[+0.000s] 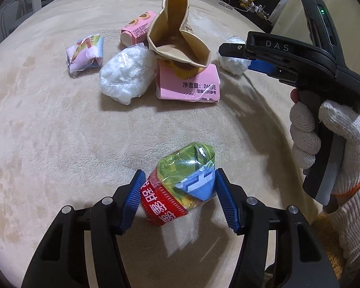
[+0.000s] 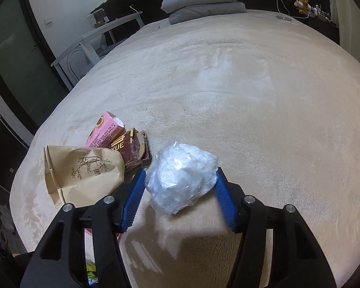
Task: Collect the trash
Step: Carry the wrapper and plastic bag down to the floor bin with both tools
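A bedroom, with a wide bed [image 2: 252, 96] under a beige plush blanket, serves as the work surface. An open brown paper bag [image 1: 180, 40] stands on it as the likely collecting point. On the camera's side of that bag, well apart from it, the left gripper [image 1: 178, 192] has its blue pads pressed on both sides of a red-and-green snack wrapper [image 1: 180, 184], about half open around it. To the right of the bag, near it, the right gripper [image 2: 180, 189] is likewise closed halfway on a clear plastic bundle of white stuffing [image 2: 182, 180], both pads touching.

Both items look light and crushable, so the grips probably need only hold firm. A sound way on would be to lift each clear of the blanket, then carry one at a time over the bag's mouth, which is narrow and could tip.
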Available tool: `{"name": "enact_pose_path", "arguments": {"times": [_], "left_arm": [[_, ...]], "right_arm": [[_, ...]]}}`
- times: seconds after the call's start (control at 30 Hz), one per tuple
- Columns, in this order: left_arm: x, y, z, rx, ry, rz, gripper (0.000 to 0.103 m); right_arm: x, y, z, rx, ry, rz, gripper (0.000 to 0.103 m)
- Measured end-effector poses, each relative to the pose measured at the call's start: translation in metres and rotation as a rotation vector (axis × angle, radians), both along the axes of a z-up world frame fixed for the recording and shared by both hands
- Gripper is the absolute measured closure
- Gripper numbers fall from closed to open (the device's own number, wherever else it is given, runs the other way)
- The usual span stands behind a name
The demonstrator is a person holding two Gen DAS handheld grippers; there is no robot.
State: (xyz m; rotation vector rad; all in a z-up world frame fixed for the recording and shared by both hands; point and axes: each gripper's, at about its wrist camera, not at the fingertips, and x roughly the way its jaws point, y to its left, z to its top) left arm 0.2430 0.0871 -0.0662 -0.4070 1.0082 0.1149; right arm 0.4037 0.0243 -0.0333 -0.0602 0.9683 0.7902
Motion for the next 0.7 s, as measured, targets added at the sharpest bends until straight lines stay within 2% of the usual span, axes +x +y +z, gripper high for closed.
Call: {"name": "enact_pose_path", "arguments": {"times": [0.4,0.7], "left_arm": [[-0.022,0.001,0.025,0.008,-0.040,-0.001,0.045],[-0.044,-0.009,0.051,0.025,-0.080,-0.007,0.045]], "right_arm": [[-0.026,-0.010,0.024,0.007,-0.063,0.008,0.047],[-0.060,-0.035,0.047,0.014,-0.069,0.000,0.047]]}}
